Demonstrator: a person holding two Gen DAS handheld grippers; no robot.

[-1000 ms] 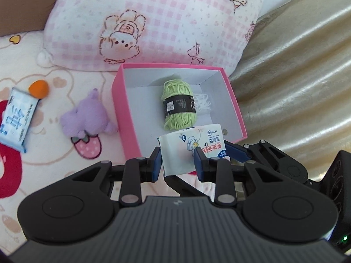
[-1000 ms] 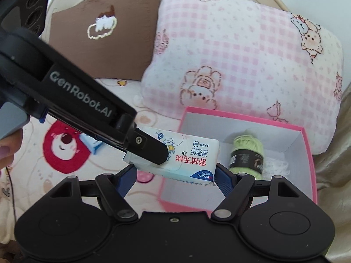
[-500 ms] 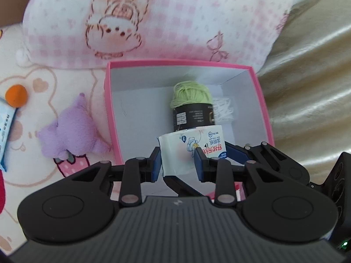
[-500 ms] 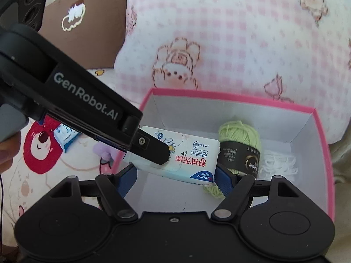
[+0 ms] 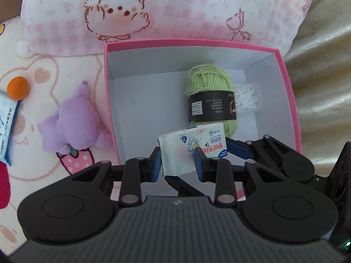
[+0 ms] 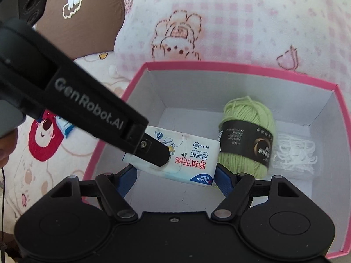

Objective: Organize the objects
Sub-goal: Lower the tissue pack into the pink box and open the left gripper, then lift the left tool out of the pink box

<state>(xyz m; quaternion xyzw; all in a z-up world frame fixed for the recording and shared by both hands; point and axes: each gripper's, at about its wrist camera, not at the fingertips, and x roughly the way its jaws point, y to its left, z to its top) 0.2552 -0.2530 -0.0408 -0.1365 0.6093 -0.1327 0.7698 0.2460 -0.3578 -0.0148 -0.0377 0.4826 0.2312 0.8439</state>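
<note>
So I've got the wipes pack (image 5: 193, 148) pinched from both ends. My left tool (image 5: 177, 163) is clamped narrow across the short side of it, blue pads pressed into the wrapper, and my right tool (image 6: 175, 175) has its jaws spread wide along the long side, with the pack sitting between the pads and touching them. From the right wrist view the left tool's finger comes in diagonally from the upper left and lands on top of the pack.

The pack hangs over the pink box (image 5: 291, 100), above its near part, not resting on the white bottom as far as I can tell. Inside the box there's a green yarn ball (image 5: 208, 83) with a black label band, lying toward the right side, and a little white stringy bundle (image 5: 246, 98) just beside it against the right wall.

Outside on the bed sheet, left of the box: a purple plush (image 5: 74, 125) just beside the wall, an orange ball (image 5: 18, 87), and a blue packet (image 5: 6, 127) at the edge. A pink checked pillow (image 5: 175, 6) sits behind the box, touching its far rim.
</note>
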